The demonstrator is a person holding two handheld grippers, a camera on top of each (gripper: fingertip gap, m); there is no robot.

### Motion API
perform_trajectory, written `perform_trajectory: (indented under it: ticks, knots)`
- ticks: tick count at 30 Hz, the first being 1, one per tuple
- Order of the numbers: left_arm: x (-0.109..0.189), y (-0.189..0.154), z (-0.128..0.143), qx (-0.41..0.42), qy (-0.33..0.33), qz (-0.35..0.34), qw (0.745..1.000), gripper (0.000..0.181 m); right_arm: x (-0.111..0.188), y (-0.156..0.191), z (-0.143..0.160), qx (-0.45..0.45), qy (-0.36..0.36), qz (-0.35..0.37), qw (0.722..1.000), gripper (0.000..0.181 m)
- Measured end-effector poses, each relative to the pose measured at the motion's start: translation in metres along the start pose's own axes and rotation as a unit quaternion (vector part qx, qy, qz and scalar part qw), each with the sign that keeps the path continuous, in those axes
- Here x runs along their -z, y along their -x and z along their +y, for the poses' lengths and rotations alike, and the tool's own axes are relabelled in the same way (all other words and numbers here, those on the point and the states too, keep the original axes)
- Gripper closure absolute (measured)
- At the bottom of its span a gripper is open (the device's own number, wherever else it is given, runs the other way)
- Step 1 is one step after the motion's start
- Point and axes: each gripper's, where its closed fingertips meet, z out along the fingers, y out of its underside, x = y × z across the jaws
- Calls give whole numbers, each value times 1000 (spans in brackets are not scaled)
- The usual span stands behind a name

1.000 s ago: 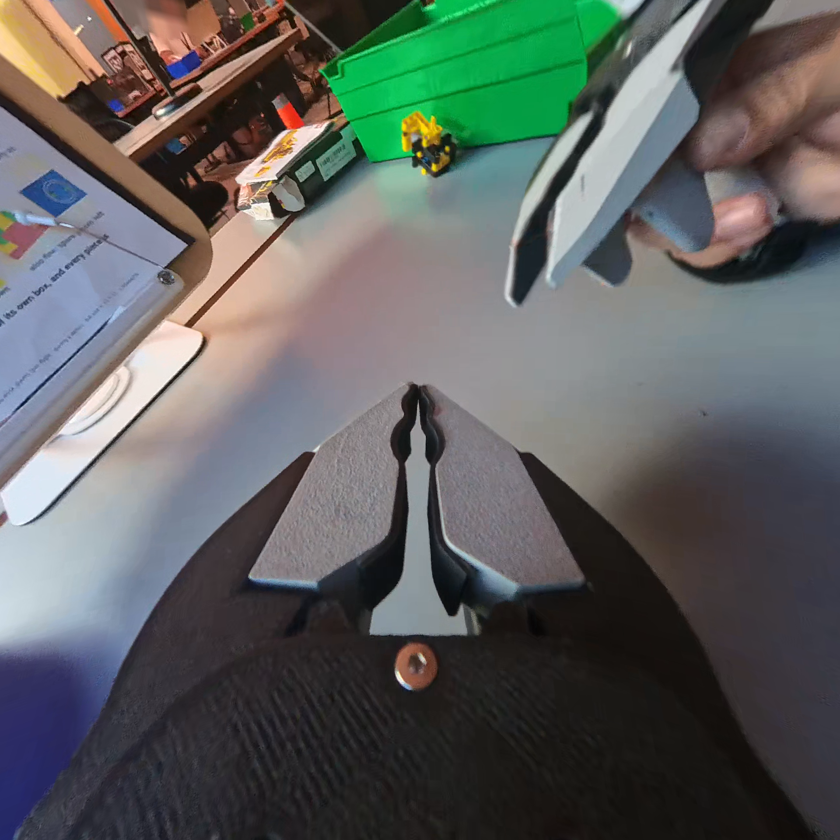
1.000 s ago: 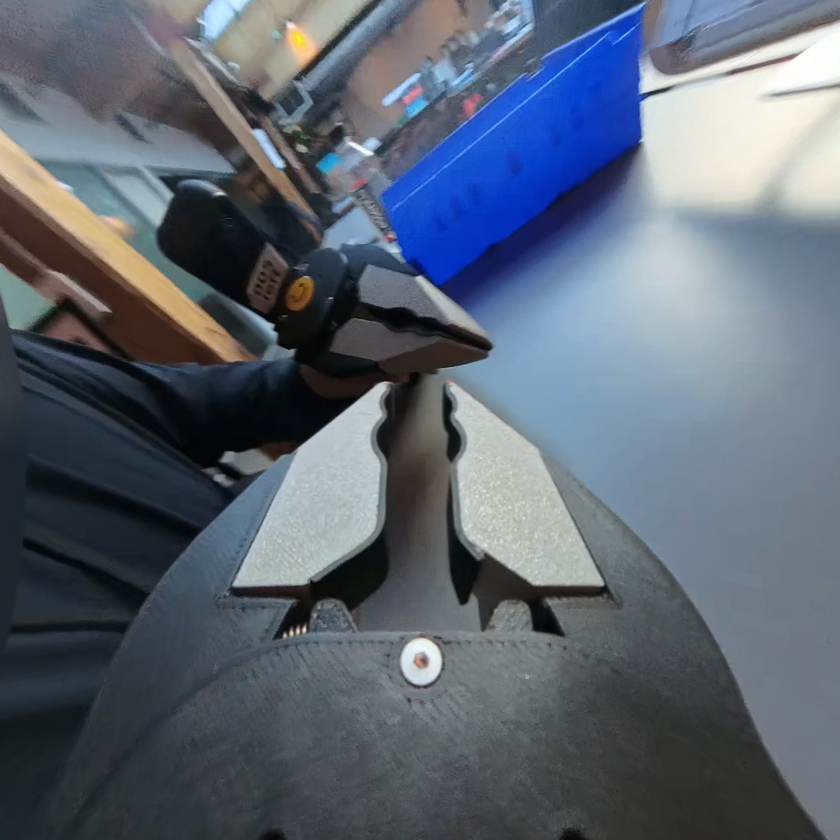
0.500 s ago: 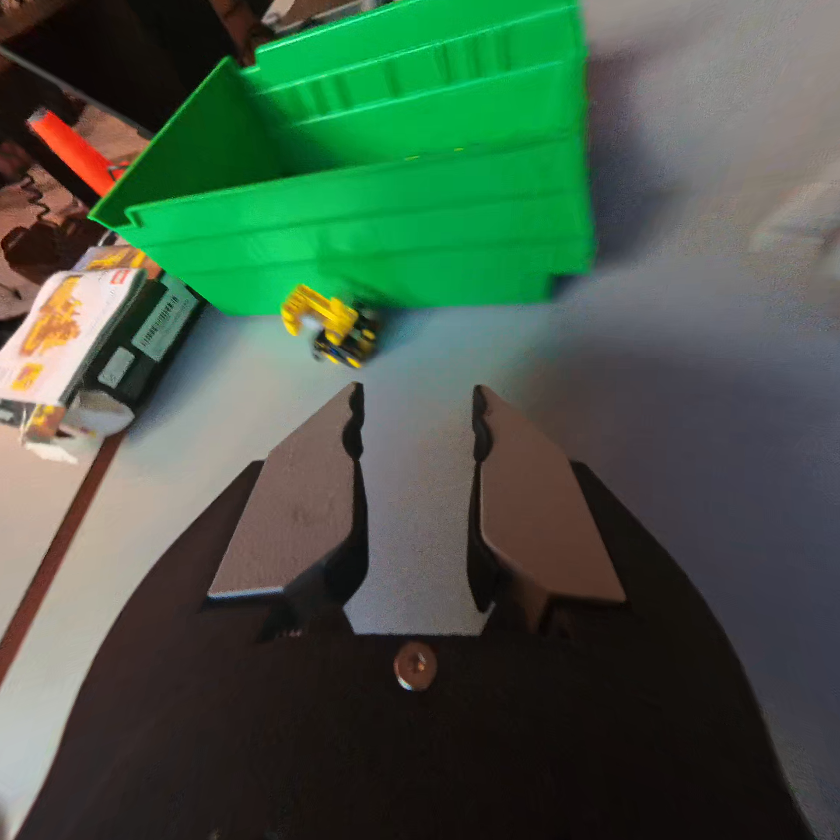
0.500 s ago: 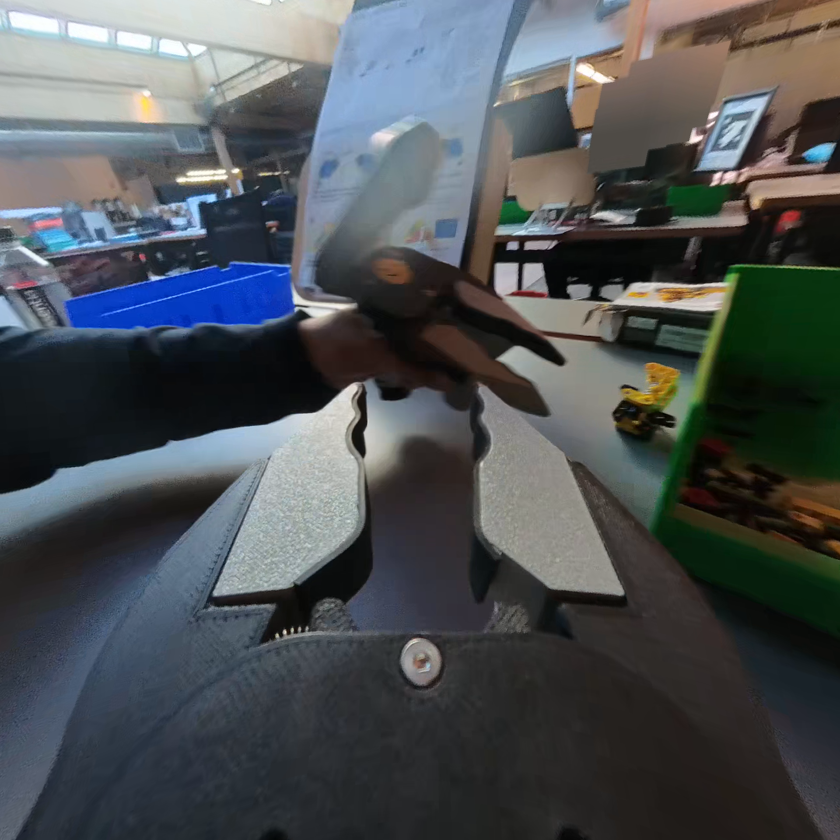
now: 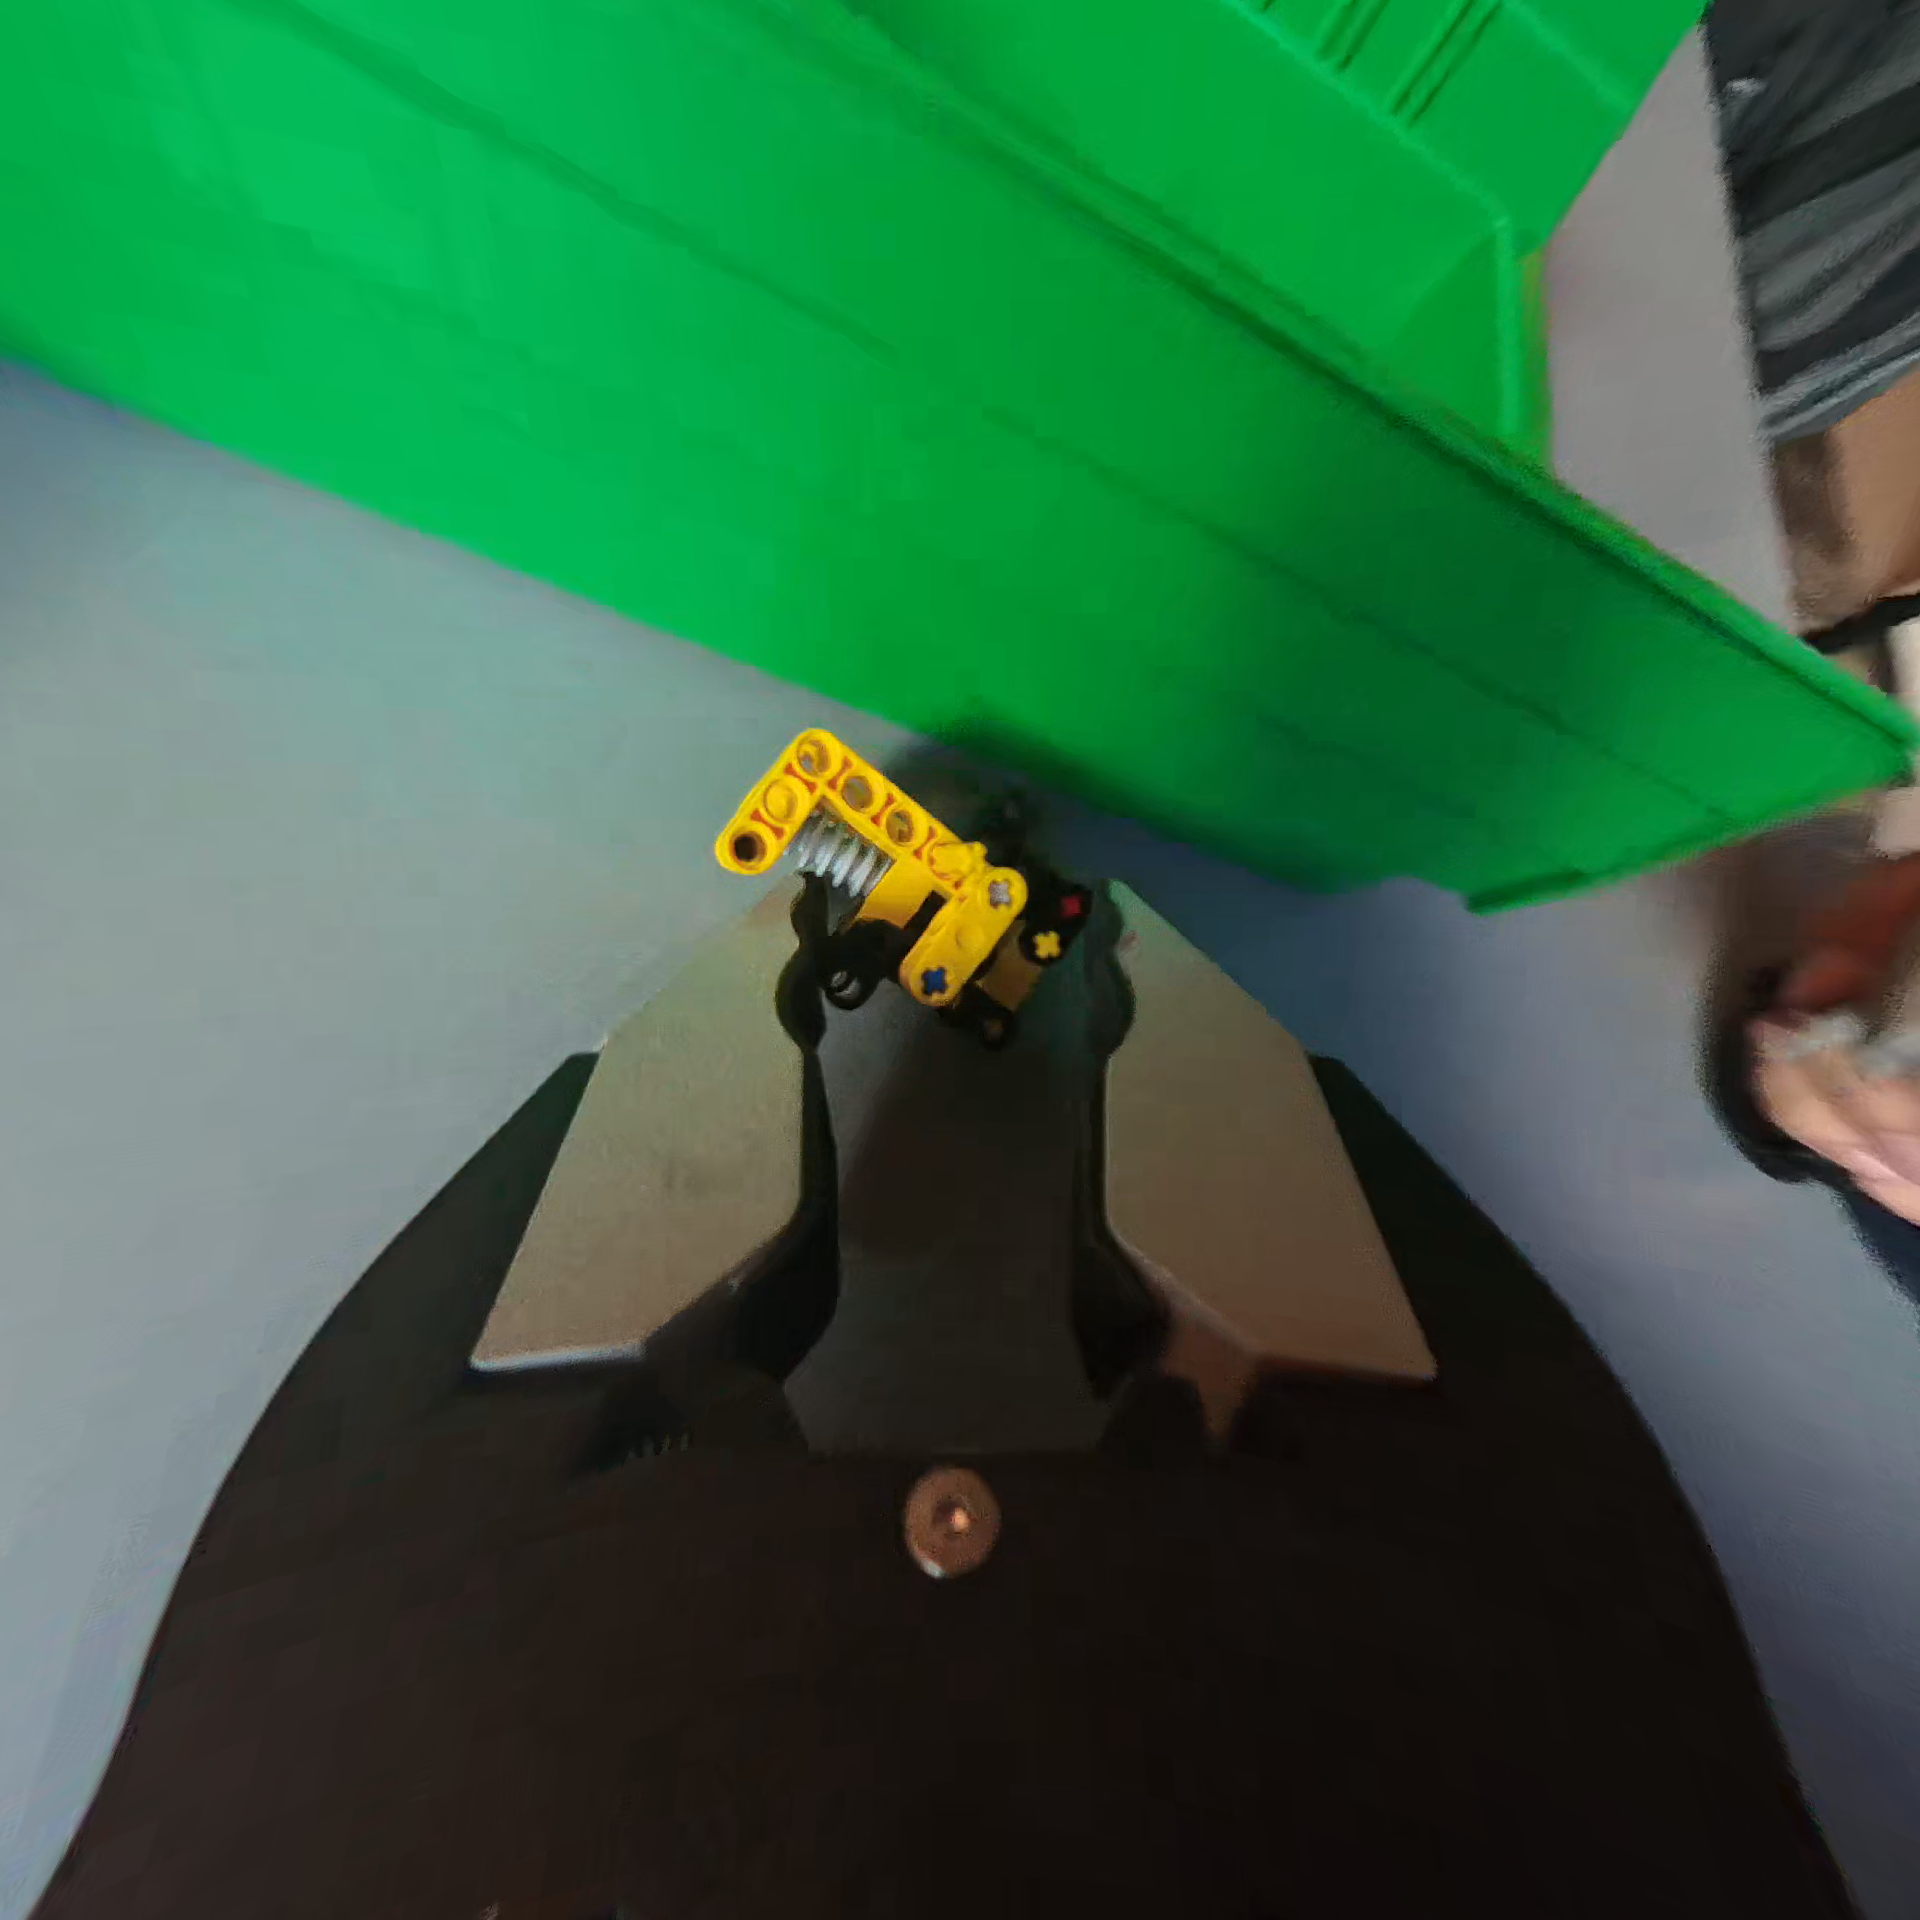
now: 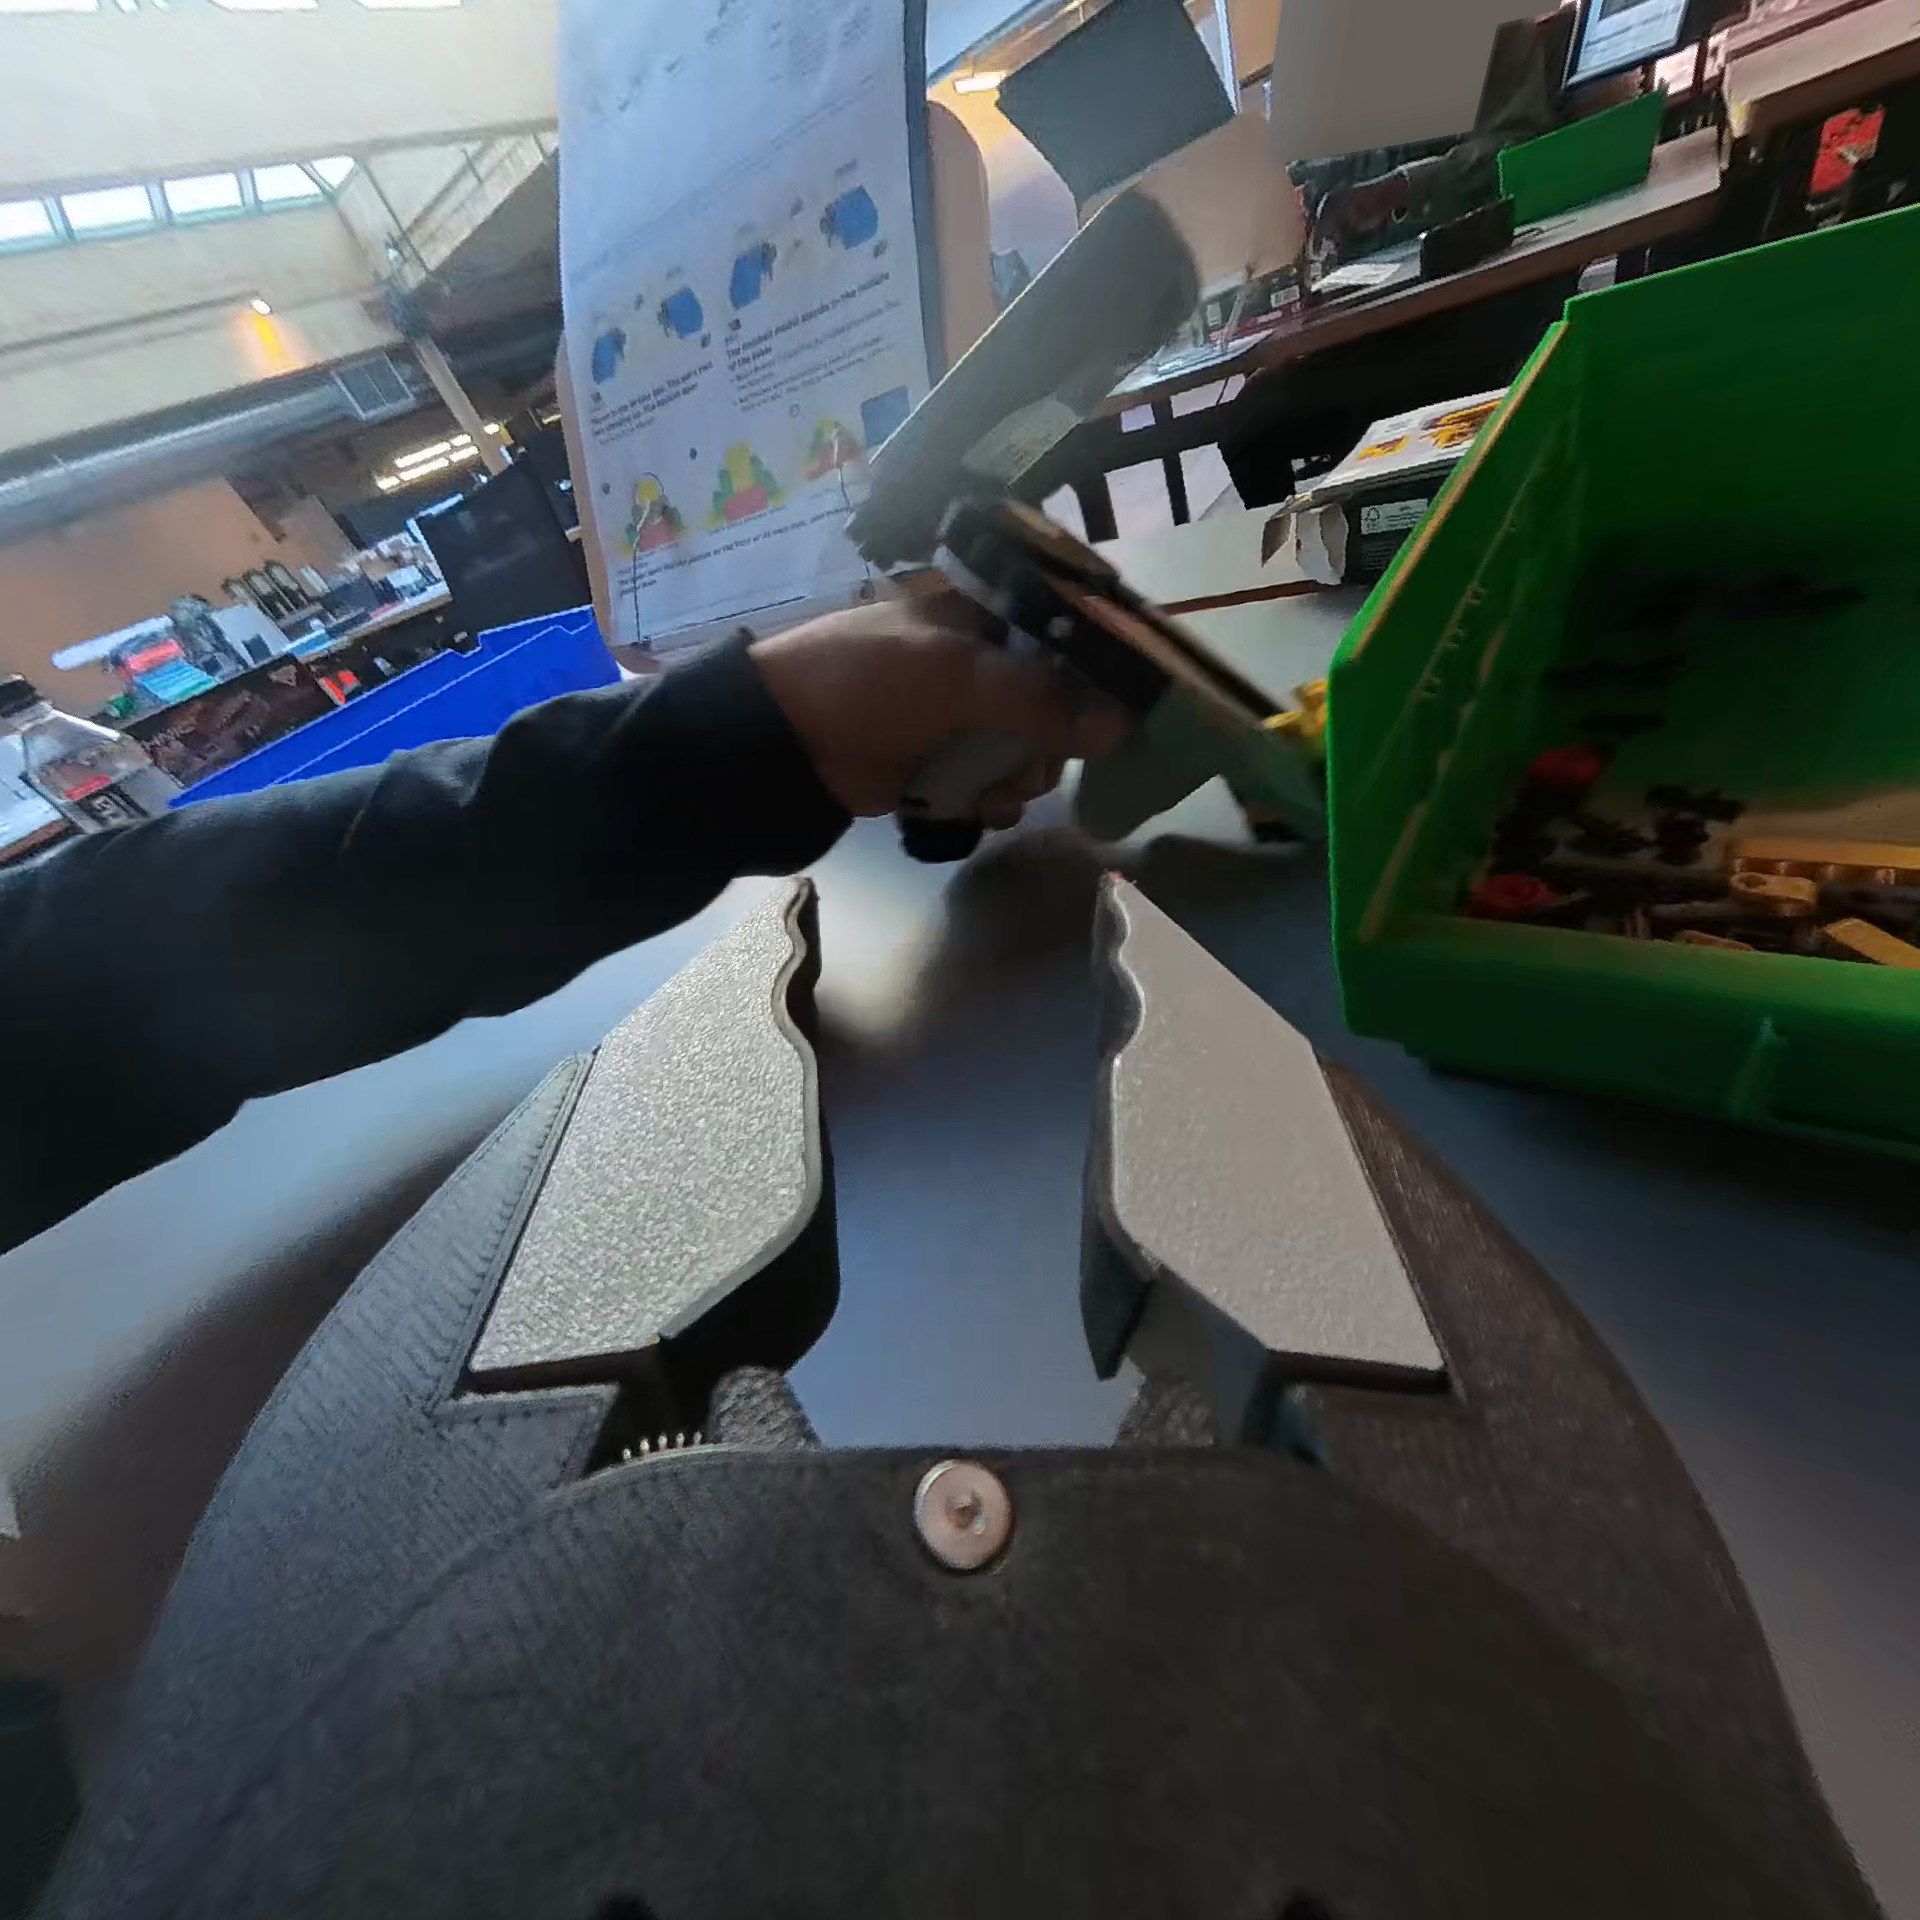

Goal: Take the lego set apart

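Left gripper (image 5: 951, 935) is right down at the table, fingers spread wide, and the little yellow-and-black lego model (image 5: 904, 904) sits between the two fingertips (image 5: 1153, 997), not pinched — there's daylight on the right-hand side, and on the left the tip is so near the black parts that contact can't be made out. The model's yellow L-shaped beam with its row of holes sticks out past the tips, a grey spring tucked under it. It rests on the grey table (image 5: 312, 831), just in front of the green bin (image 5: 935, 416), in the shadow at the foot of the bin's wall; whether it touches the wall is hard to say.

Over to the right gripper (image 6: 956, 935): fingers spread too, nothing between them, just bare tabletop showing through the gap, and it hangs back, well short of the action. From its camera the person's hand (image 6: 904, 717) in a dark sleeve holds the left gripper tilted down beside the bin's corner, a sliver of yellow peeking out at the tips. The bin's open side faces this view, with loose red, black and tan pieces (image 6: 1662, 883) lying inside. Behind stand an instruction sheet on a stand (image 6: 738, 312), a blue bin (image 6: 416, 707) at the left, and a cardboard box (image 6: 1371, 499) past the green one
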Motion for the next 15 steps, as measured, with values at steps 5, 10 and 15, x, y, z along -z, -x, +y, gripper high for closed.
perform_trajectory:
  ticks: [5,10,15]
  knots:
    - [62,-40,75,60,19,44,997,133,-7,8,11,-12,37,-25,999,131]
    - [127,-57,138,114,-26,6,993,133,-40,63,35,38,120,-82,989,128]
    - [159,-71,176,105,-60,-11,993,133,-50,169,31,-45,166,-285,943,129]
